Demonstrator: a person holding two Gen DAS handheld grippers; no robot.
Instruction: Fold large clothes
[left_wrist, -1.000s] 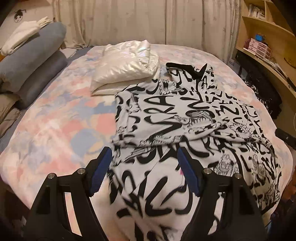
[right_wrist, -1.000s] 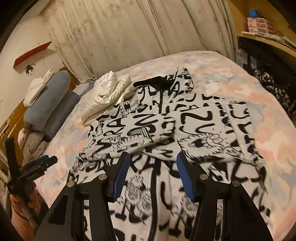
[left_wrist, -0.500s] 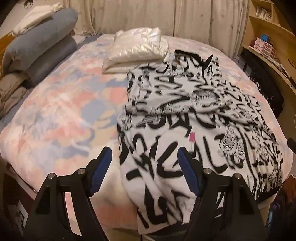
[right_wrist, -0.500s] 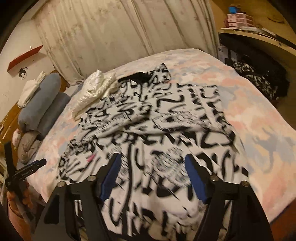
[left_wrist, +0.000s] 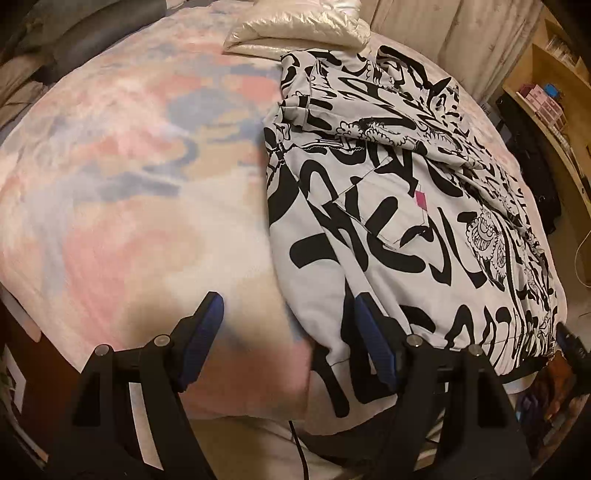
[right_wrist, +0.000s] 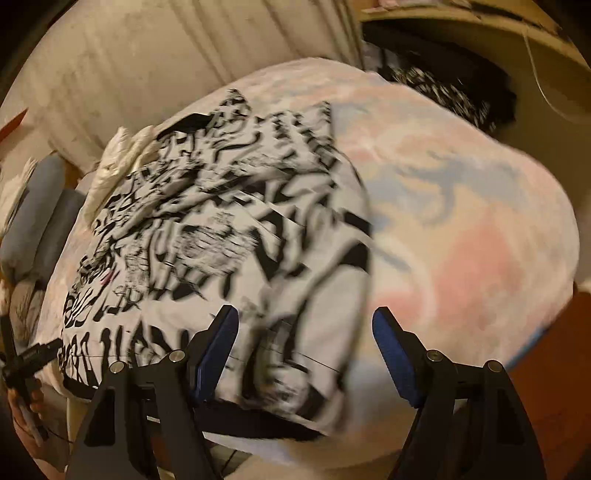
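Observation:
A large white hoodie with black graffiti print lies spread on the pastel bed cover, sleeves folded across its body, its black hem hanging over the near edge. My left gripper is open and empty, low at the hoodie's near left hem corner. The right wrist view is blurred; the hoodie fills its left half. My right gripper is open and empty, over the hoodie's near right hem corner. The left gripper shows there at far left.
A folded shiny white garment lies at the far end of the bed. Grey pillows are stacked at the left. Wooden shelves and dark clothes stand to the right. Curtains hang behind.
Both grippers have drawn back toward the near edge of the bed and swung outward, the left to the hoodie's left hem corner, the right to its right hem corner. Both stayed open.

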